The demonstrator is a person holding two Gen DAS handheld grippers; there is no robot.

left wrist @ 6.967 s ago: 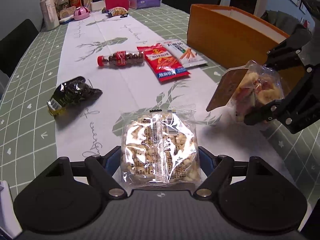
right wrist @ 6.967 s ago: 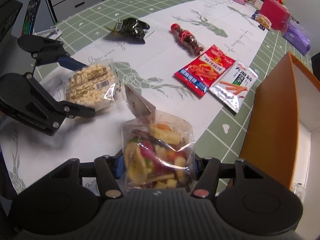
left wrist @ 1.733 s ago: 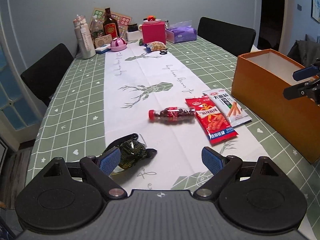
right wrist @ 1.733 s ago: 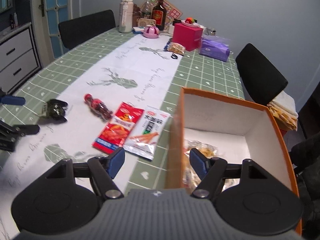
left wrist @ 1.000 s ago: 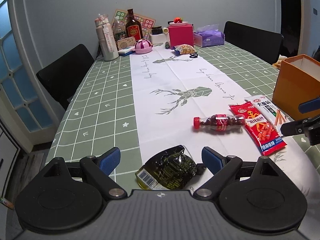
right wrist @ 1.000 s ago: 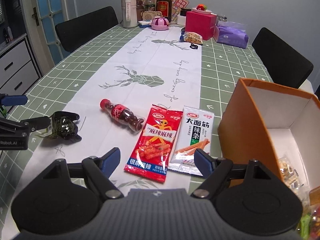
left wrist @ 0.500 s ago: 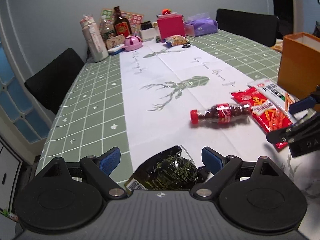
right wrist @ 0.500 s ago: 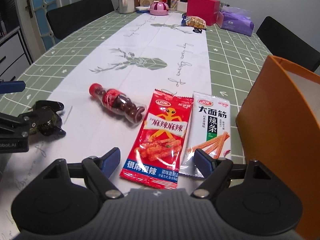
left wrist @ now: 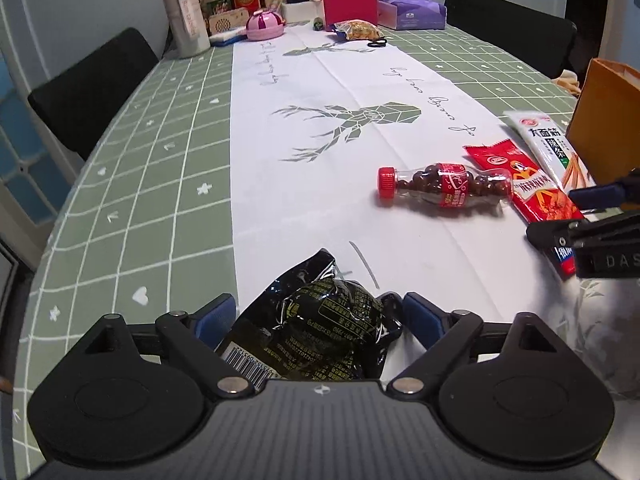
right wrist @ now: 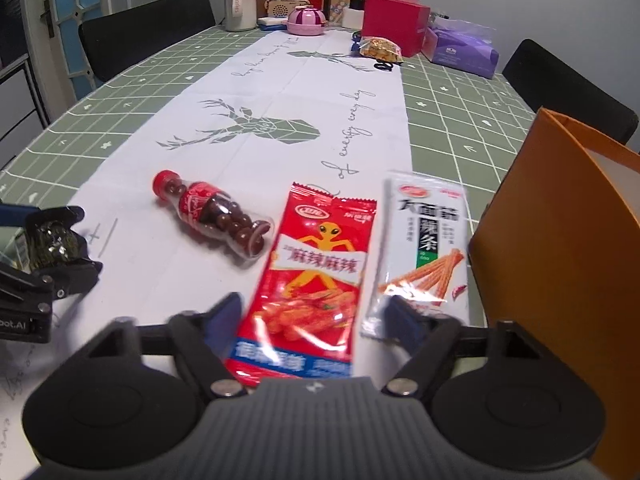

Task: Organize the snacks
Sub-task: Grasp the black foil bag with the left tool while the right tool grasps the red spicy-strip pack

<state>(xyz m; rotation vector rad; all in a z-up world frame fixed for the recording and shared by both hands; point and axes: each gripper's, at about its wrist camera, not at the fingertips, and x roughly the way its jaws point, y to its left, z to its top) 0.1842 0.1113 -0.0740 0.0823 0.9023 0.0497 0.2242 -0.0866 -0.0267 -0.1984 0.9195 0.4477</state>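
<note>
The black snack packet [left wrist: 320, 328] is straddled by the left gripper [left wrist: 318, 316], its fingers [left wrist: 214, 314] open, not pressing. The red snack packet [right wrist: 312, 284] on the bench [right wrist: 240, 92] is flanked by the right gripper [right wrist: 312, 316], whose fingers have just been closing without yet gripping.

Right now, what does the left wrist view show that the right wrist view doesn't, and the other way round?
Left wrist only: the barcode on the black packet, which lies between the open fingers of the left gripper. Right wrist only: the red packet lying between the jaws of the right gripper, which have just been closing but don't press it yet, and the pale inside of the orange box. Both: candy bottle, white packet, red and black packets, box.
</note>
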